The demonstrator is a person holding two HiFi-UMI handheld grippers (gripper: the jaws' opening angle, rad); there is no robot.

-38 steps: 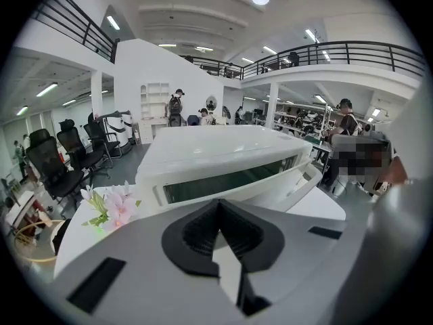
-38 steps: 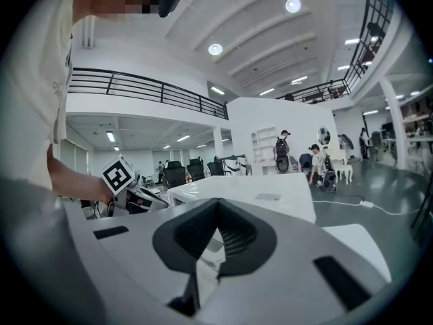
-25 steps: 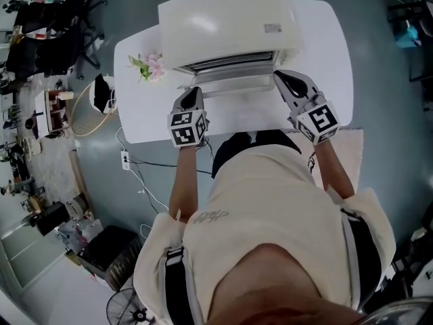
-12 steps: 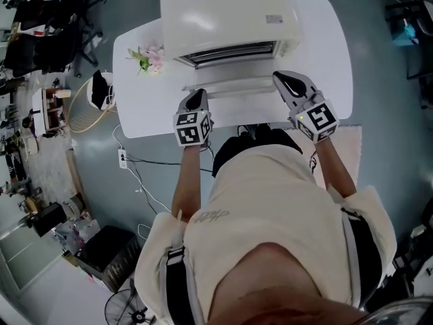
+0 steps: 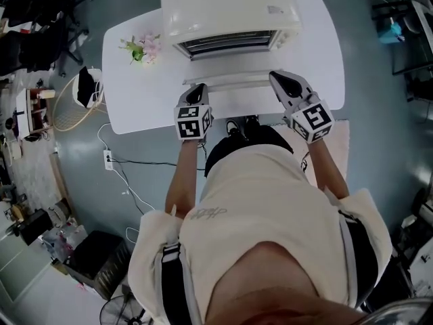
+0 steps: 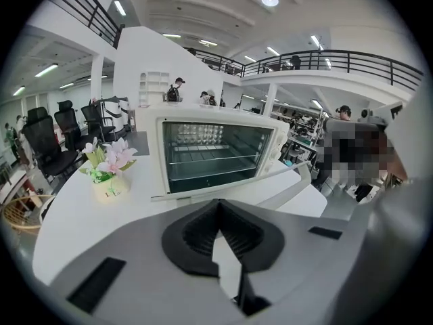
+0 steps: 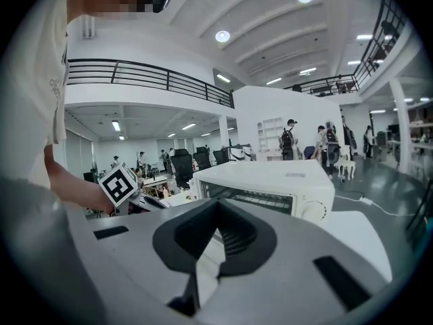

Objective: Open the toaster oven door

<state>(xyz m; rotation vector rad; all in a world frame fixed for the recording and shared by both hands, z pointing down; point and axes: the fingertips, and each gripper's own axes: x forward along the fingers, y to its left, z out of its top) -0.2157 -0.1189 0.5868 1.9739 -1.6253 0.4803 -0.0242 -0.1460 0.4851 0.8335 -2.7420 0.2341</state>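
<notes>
Toaster oven door (image 5: 233, 95) swung lower, left gripper (image 5: 196, 88), right gripper (image 5: 279, 78) alongside

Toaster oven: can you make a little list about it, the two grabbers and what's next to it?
oven: white box-shaped toaster oven on the white table
door: oven door folded down, open
inside: wire rack showing
beside: pink flowers in a small pot
left gripper: shut, empty, near the door
right gripper: shut, empty, near the door
</notes>
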